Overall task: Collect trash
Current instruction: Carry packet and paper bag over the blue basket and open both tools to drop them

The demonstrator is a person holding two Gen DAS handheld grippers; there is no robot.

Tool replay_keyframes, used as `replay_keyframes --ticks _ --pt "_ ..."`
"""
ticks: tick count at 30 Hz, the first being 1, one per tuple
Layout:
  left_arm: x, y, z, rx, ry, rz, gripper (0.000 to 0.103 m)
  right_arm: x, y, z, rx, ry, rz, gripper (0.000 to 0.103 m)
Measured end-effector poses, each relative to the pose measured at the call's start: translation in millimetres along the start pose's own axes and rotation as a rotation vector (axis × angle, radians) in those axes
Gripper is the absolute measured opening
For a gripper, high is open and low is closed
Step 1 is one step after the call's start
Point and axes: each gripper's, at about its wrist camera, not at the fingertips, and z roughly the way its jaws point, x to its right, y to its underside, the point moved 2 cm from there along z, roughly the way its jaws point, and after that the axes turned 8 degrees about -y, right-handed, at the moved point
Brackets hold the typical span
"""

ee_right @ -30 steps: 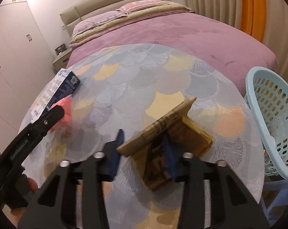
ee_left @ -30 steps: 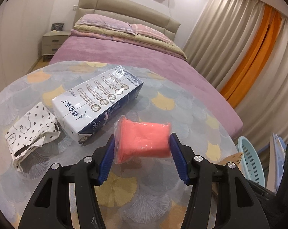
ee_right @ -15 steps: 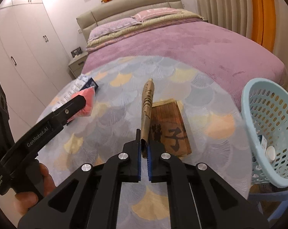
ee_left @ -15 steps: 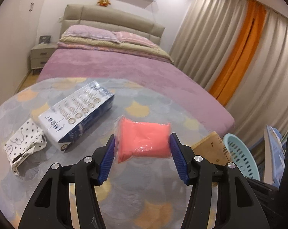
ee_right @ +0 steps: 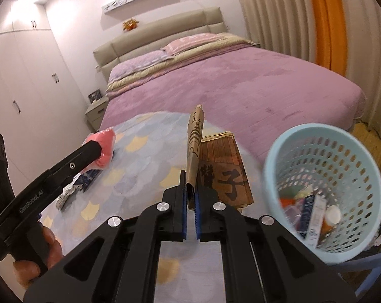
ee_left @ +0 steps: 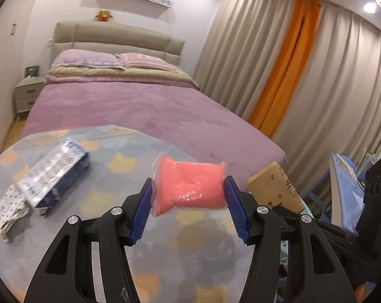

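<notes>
My left gripper is shut on a pink packet in clear wrap, held above the round table. In the right wrist view that pink packet shows at the left, in the gripper a hand holds. My right gripper is shut on a brown paper bag, pinched by its edge and lifted off the table; the same brown paper bag shows at the right of the left wrist view. A light blue perforated basket with several bits of trash inside stands to the right of the table.
A blue-and-white carton and a crumpled dotted white paper bag lie on the table's left. A bed with a purple cover stands behind the table. Curtains hang at the right, and wardrobes line the left wall.
My right gripper closed on the brown bag's edge and lifted it upright off the table. Both grippers rose and swung right, toward the basket, the pink packet still held in the left.
</notes>
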Motion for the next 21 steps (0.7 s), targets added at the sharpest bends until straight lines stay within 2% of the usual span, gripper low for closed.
replay_keyframes --ticks 9,16,21 --pt "74 7 25 -0.057 0.092 0.1 0.054 61 -10 -34 0.056 0.06 0.096 0.003" --pt "115 23 59 -0.161 0.167 0.148 0.054 110 -10 -40 0.049 0.081 0.181 0.003" --pt "135 36 78 -0.216 0.178 0.178 0.054 145 -3 -39 0.029 0.102 0.244 0.003"
